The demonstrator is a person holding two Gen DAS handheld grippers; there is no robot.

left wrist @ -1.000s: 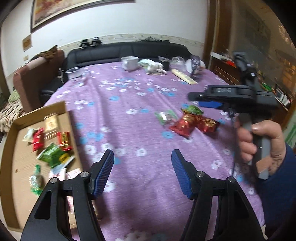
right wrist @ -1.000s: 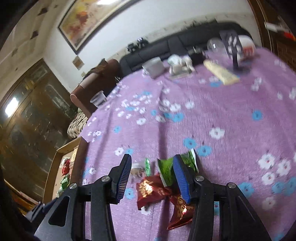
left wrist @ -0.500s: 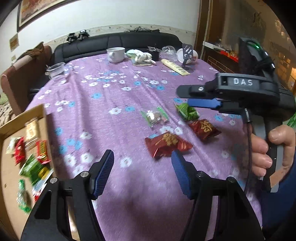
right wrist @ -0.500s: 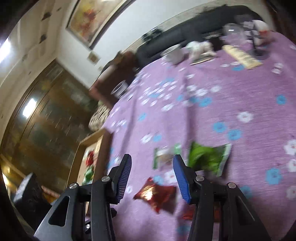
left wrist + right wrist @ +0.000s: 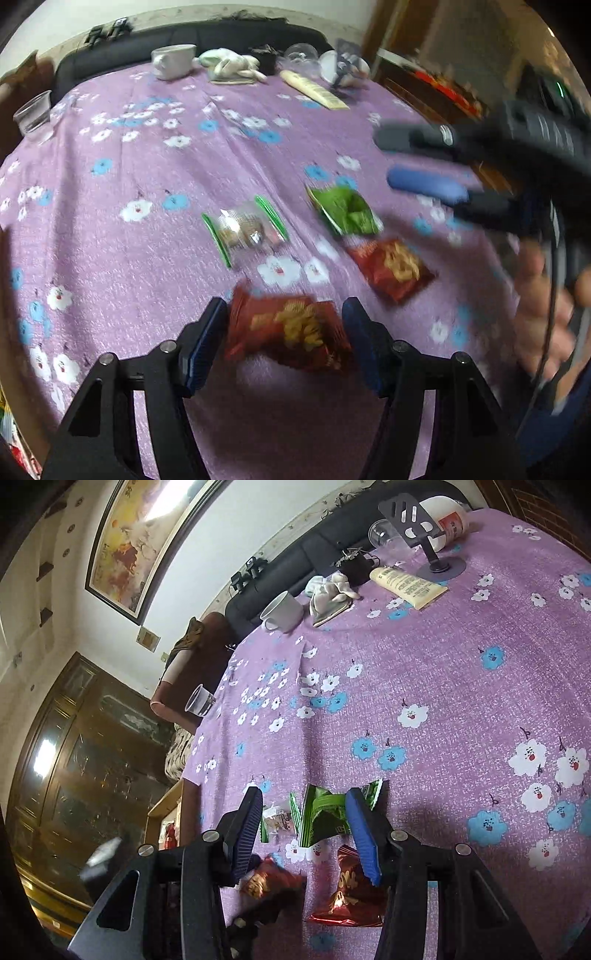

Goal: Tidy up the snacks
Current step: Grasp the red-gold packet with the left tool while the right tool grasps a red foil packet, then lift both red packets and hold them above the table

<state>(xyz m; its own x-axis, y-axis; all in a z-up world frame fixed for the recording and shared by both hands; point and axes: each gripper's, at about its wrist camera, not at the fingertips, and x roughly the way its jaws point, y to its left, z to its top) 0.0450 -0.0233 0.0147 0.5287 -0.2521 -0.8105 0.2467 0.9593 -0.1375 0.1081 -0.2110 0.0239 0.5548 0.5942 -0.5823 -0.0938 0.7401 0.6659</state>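
Several snack packets lie on the purple flowered tablecloth (image 5: pixel 155 173). In the left wrist view my left gripper (image 5: pixel 284 343) is open, its fingers either side of a red packet (image 5: pixel 288 332). Beyond it lie a clear packet with green ends (image 5: pixel 243 229), a green packet (image 5: pixel 343 210) and a second red packet (image 5: pixel 395 267). My right gripper (image 5: pixel 406 162) hovers open above the green packet. In the right wrist view the right gripper (image 5: pixel 306 834) is open over the green packet (image 5: pixel 325 812), with the red packets (image 5: pixel 347 893) (image 5: pixel 266 878) below and the clear packet (image 5: pixel 277 819) at left.
At the table's far end stand a white mug (image 5: pixel 173 61), a plastic cup (image 5: pixel 33 114), a cream tube (image 5: pixel 314 90), a phone stand (image 5: pixel 417 528) and a white cloth (image 5: pixel 229 64). A cardboard box edge (image 5: pixel 162 805) sits off the table's left side. A black sofa (image 5: pixel 325 535) lies behind.
My left gripper has moved forward and down, so the near red packet now lies between its fingers. My right gripper has swung over the green packet.
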